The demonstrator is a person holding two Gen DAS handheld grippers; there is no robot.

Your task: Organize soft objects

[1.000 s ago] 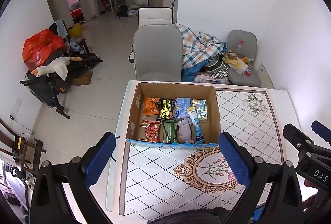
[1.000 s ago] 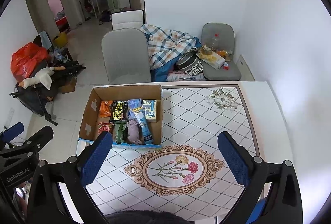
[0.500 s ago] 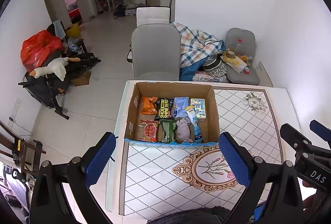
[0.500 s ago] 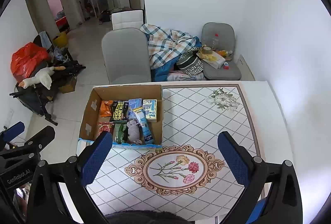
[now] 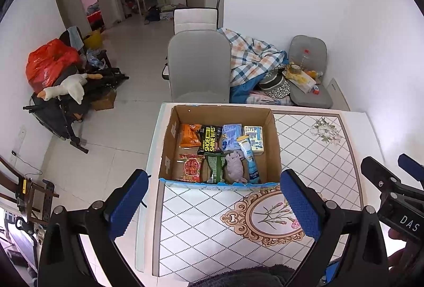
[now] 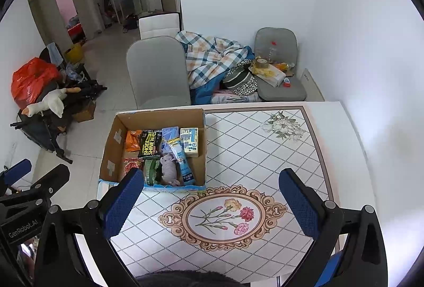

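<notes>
- Left gripper and right gripper: fingers wide, empty, hovering near the box.
- Approach from above; pinch the grey plush toy mid-body, clear of neighbouring packets.

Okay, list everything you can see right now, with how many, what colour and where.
cardboard box: 1, brown, on the table's far left part
packets: several, orange, black, red, green, blue, inside the box
plush toy: 1, grey, in the box, front row
small carton: 1, pale yellow and blue, box's back right
table: 1, white with diamond pattern and flower medallion
chairs: 3, grey and white, behind the table
checked blanket: 1, blue-white-orange, beside the chairs
goose toy: 1, white, on the floor clutter at left
left gripper: open, blue pads
right gripper: open, blue pads
</notes>
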